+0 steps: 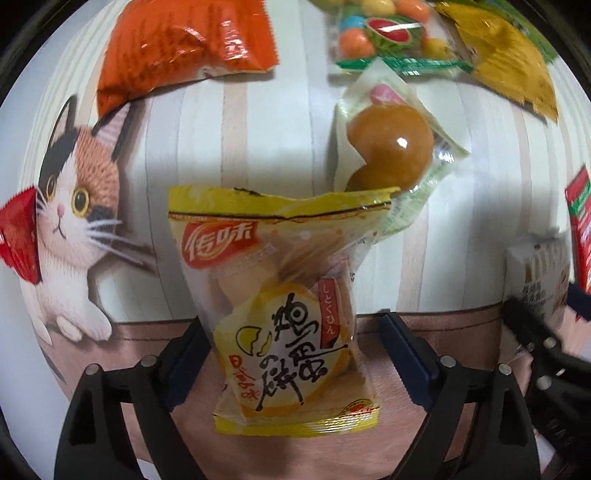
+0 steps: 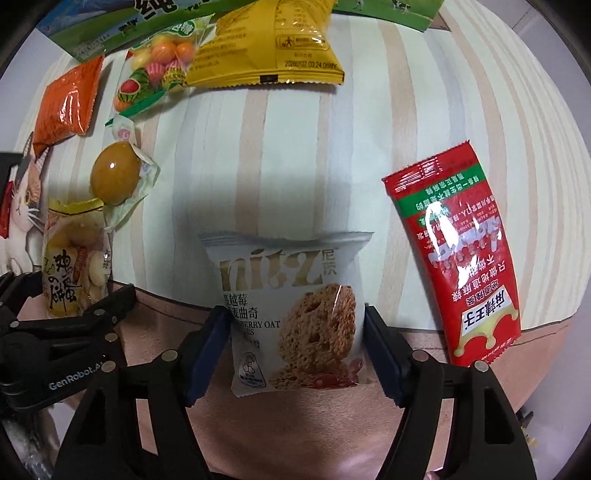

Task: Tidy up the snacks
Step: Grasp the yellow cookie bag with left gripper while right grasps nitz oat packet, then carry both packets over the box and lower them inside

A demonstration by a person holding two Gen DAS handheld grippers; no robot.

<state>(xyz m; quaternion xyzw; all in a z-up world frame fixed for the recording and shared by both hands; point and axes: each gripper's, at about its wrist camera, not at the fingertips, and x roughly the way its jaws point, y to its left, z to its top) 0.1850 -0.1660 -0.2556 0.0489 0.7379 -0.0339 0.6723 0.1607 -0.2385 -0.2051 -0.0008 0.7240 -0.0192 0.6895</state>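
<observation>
1. The left gripper [image 1: 291,347] has its jaws spread wide around the yellow egg-biscuit packet [image 1: 284,302]. The left pad looks to be against the packet's edge, while the right pad stands clear of it with a gap between.
2. That packet lies across the line where the striped mat [image 1: 266,129] meets its pink border [image 1: 443,332], with its far end overlapping the clear pouch holding a brown braised egg [image 1: 391,147].
3. The right gripper [image 2: 295,350] straddles the white oat-cookie packet [image 2: 291,314], one blue pad close beside each side. Whether the pads press on it or only sit just beside it is hard to tell from this angle.
4. The cookie packet also rests over the edge of the mat, half on the stripes and half on the pink border.
5. To the right of it lies a red spicy-strip sachet [image 2: 458,266], tilted, apart from the gripper.
6. Along the far side of the mat sit an orange snack bag [image 1: 184,51], a bag of fruit-shaped candies [image 1: 384,33] and a yellow bag [image 2: 273,40], the candies touching the yellow bag.
7. A printed calico cat [image 1: 74,206] shows on the mat's left part, with a small red packet [image 1: 18,236] over its side.
</observation>
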